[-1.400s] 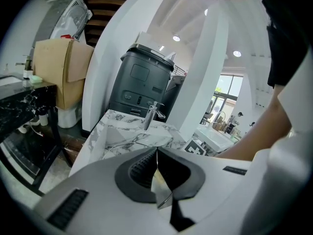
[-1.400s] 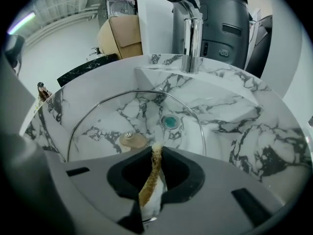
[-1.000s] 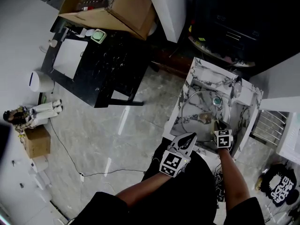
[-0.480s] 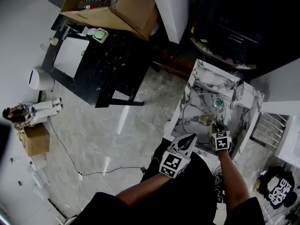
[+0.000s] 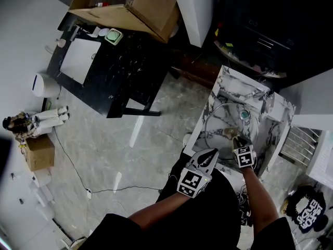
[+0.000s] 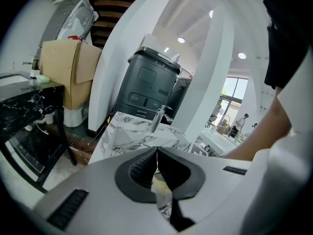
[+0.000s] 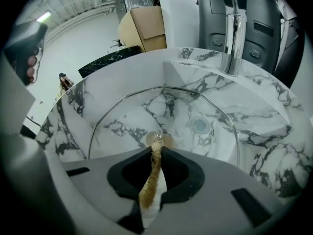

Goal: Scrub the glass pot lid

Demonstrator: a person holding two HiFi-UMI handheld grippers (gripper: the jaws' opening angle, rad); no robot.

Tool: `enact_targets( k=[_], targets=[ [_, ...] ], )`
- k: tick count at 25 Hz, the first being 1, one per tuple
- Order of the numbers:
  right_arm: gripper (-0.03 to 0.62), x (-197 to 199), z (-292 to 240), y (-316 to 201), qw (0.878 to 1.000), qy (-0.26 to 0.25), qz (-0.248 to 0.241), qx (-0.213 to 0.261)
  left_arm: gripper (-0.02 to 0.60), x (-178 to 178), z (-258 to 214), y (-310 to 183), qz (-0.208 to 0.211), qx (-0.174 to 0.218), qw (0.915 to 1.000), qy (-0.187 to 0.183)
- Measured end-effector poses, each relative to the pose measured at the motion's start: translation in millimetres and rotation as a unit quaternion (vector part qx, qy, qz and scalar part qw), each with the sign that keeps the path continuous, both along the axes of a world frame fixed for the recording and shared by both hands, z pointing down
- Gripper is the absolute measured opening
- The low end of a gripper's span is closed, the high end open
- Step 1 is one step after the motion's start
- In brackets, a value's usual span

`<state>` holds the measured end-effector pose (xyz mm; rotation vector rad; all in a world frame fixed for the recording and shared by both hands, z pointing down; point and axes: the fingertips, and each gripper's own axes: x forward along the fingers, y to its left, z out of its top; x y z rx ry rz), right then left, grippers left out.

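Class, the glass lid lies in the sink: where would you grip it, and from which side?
Probably by its metal rim on the near left, from above with the left tongs. The glass lid lies flat in the sink, and its centre shows only a low disc with a screw.

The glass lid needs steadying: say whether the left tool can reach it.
Probably yes: the left tool sits by the sink's near edge, nothing between it and the glass lid; its jaws are shut.
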<state>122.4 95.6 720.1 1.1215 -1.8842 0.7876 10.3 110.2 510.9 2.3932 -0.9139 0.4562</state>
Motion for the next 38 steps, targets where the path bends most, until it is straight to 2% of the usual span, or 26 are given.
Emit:
enact_targets(
  k=[14,30,38],
  targets=[
    [0.066,-28,0,-1,0.999,-0.001,-0.035,-0.014,0.015,-15,-1,1,-0.010,0.001,0.9999,0.012],
    [0.066,-61,-3,-14,0.998,-0.012,-0.053,-0.012,0.015,-36,0,-3,-0.049,-0.007,0.9986,0.019],
    [0.066,-70,-2,-18,0.998,-0.029,-0.053,-0.007,0.015,-37,2,-4,-0.051,-0.009,0.9985,0.015]
  ],
)
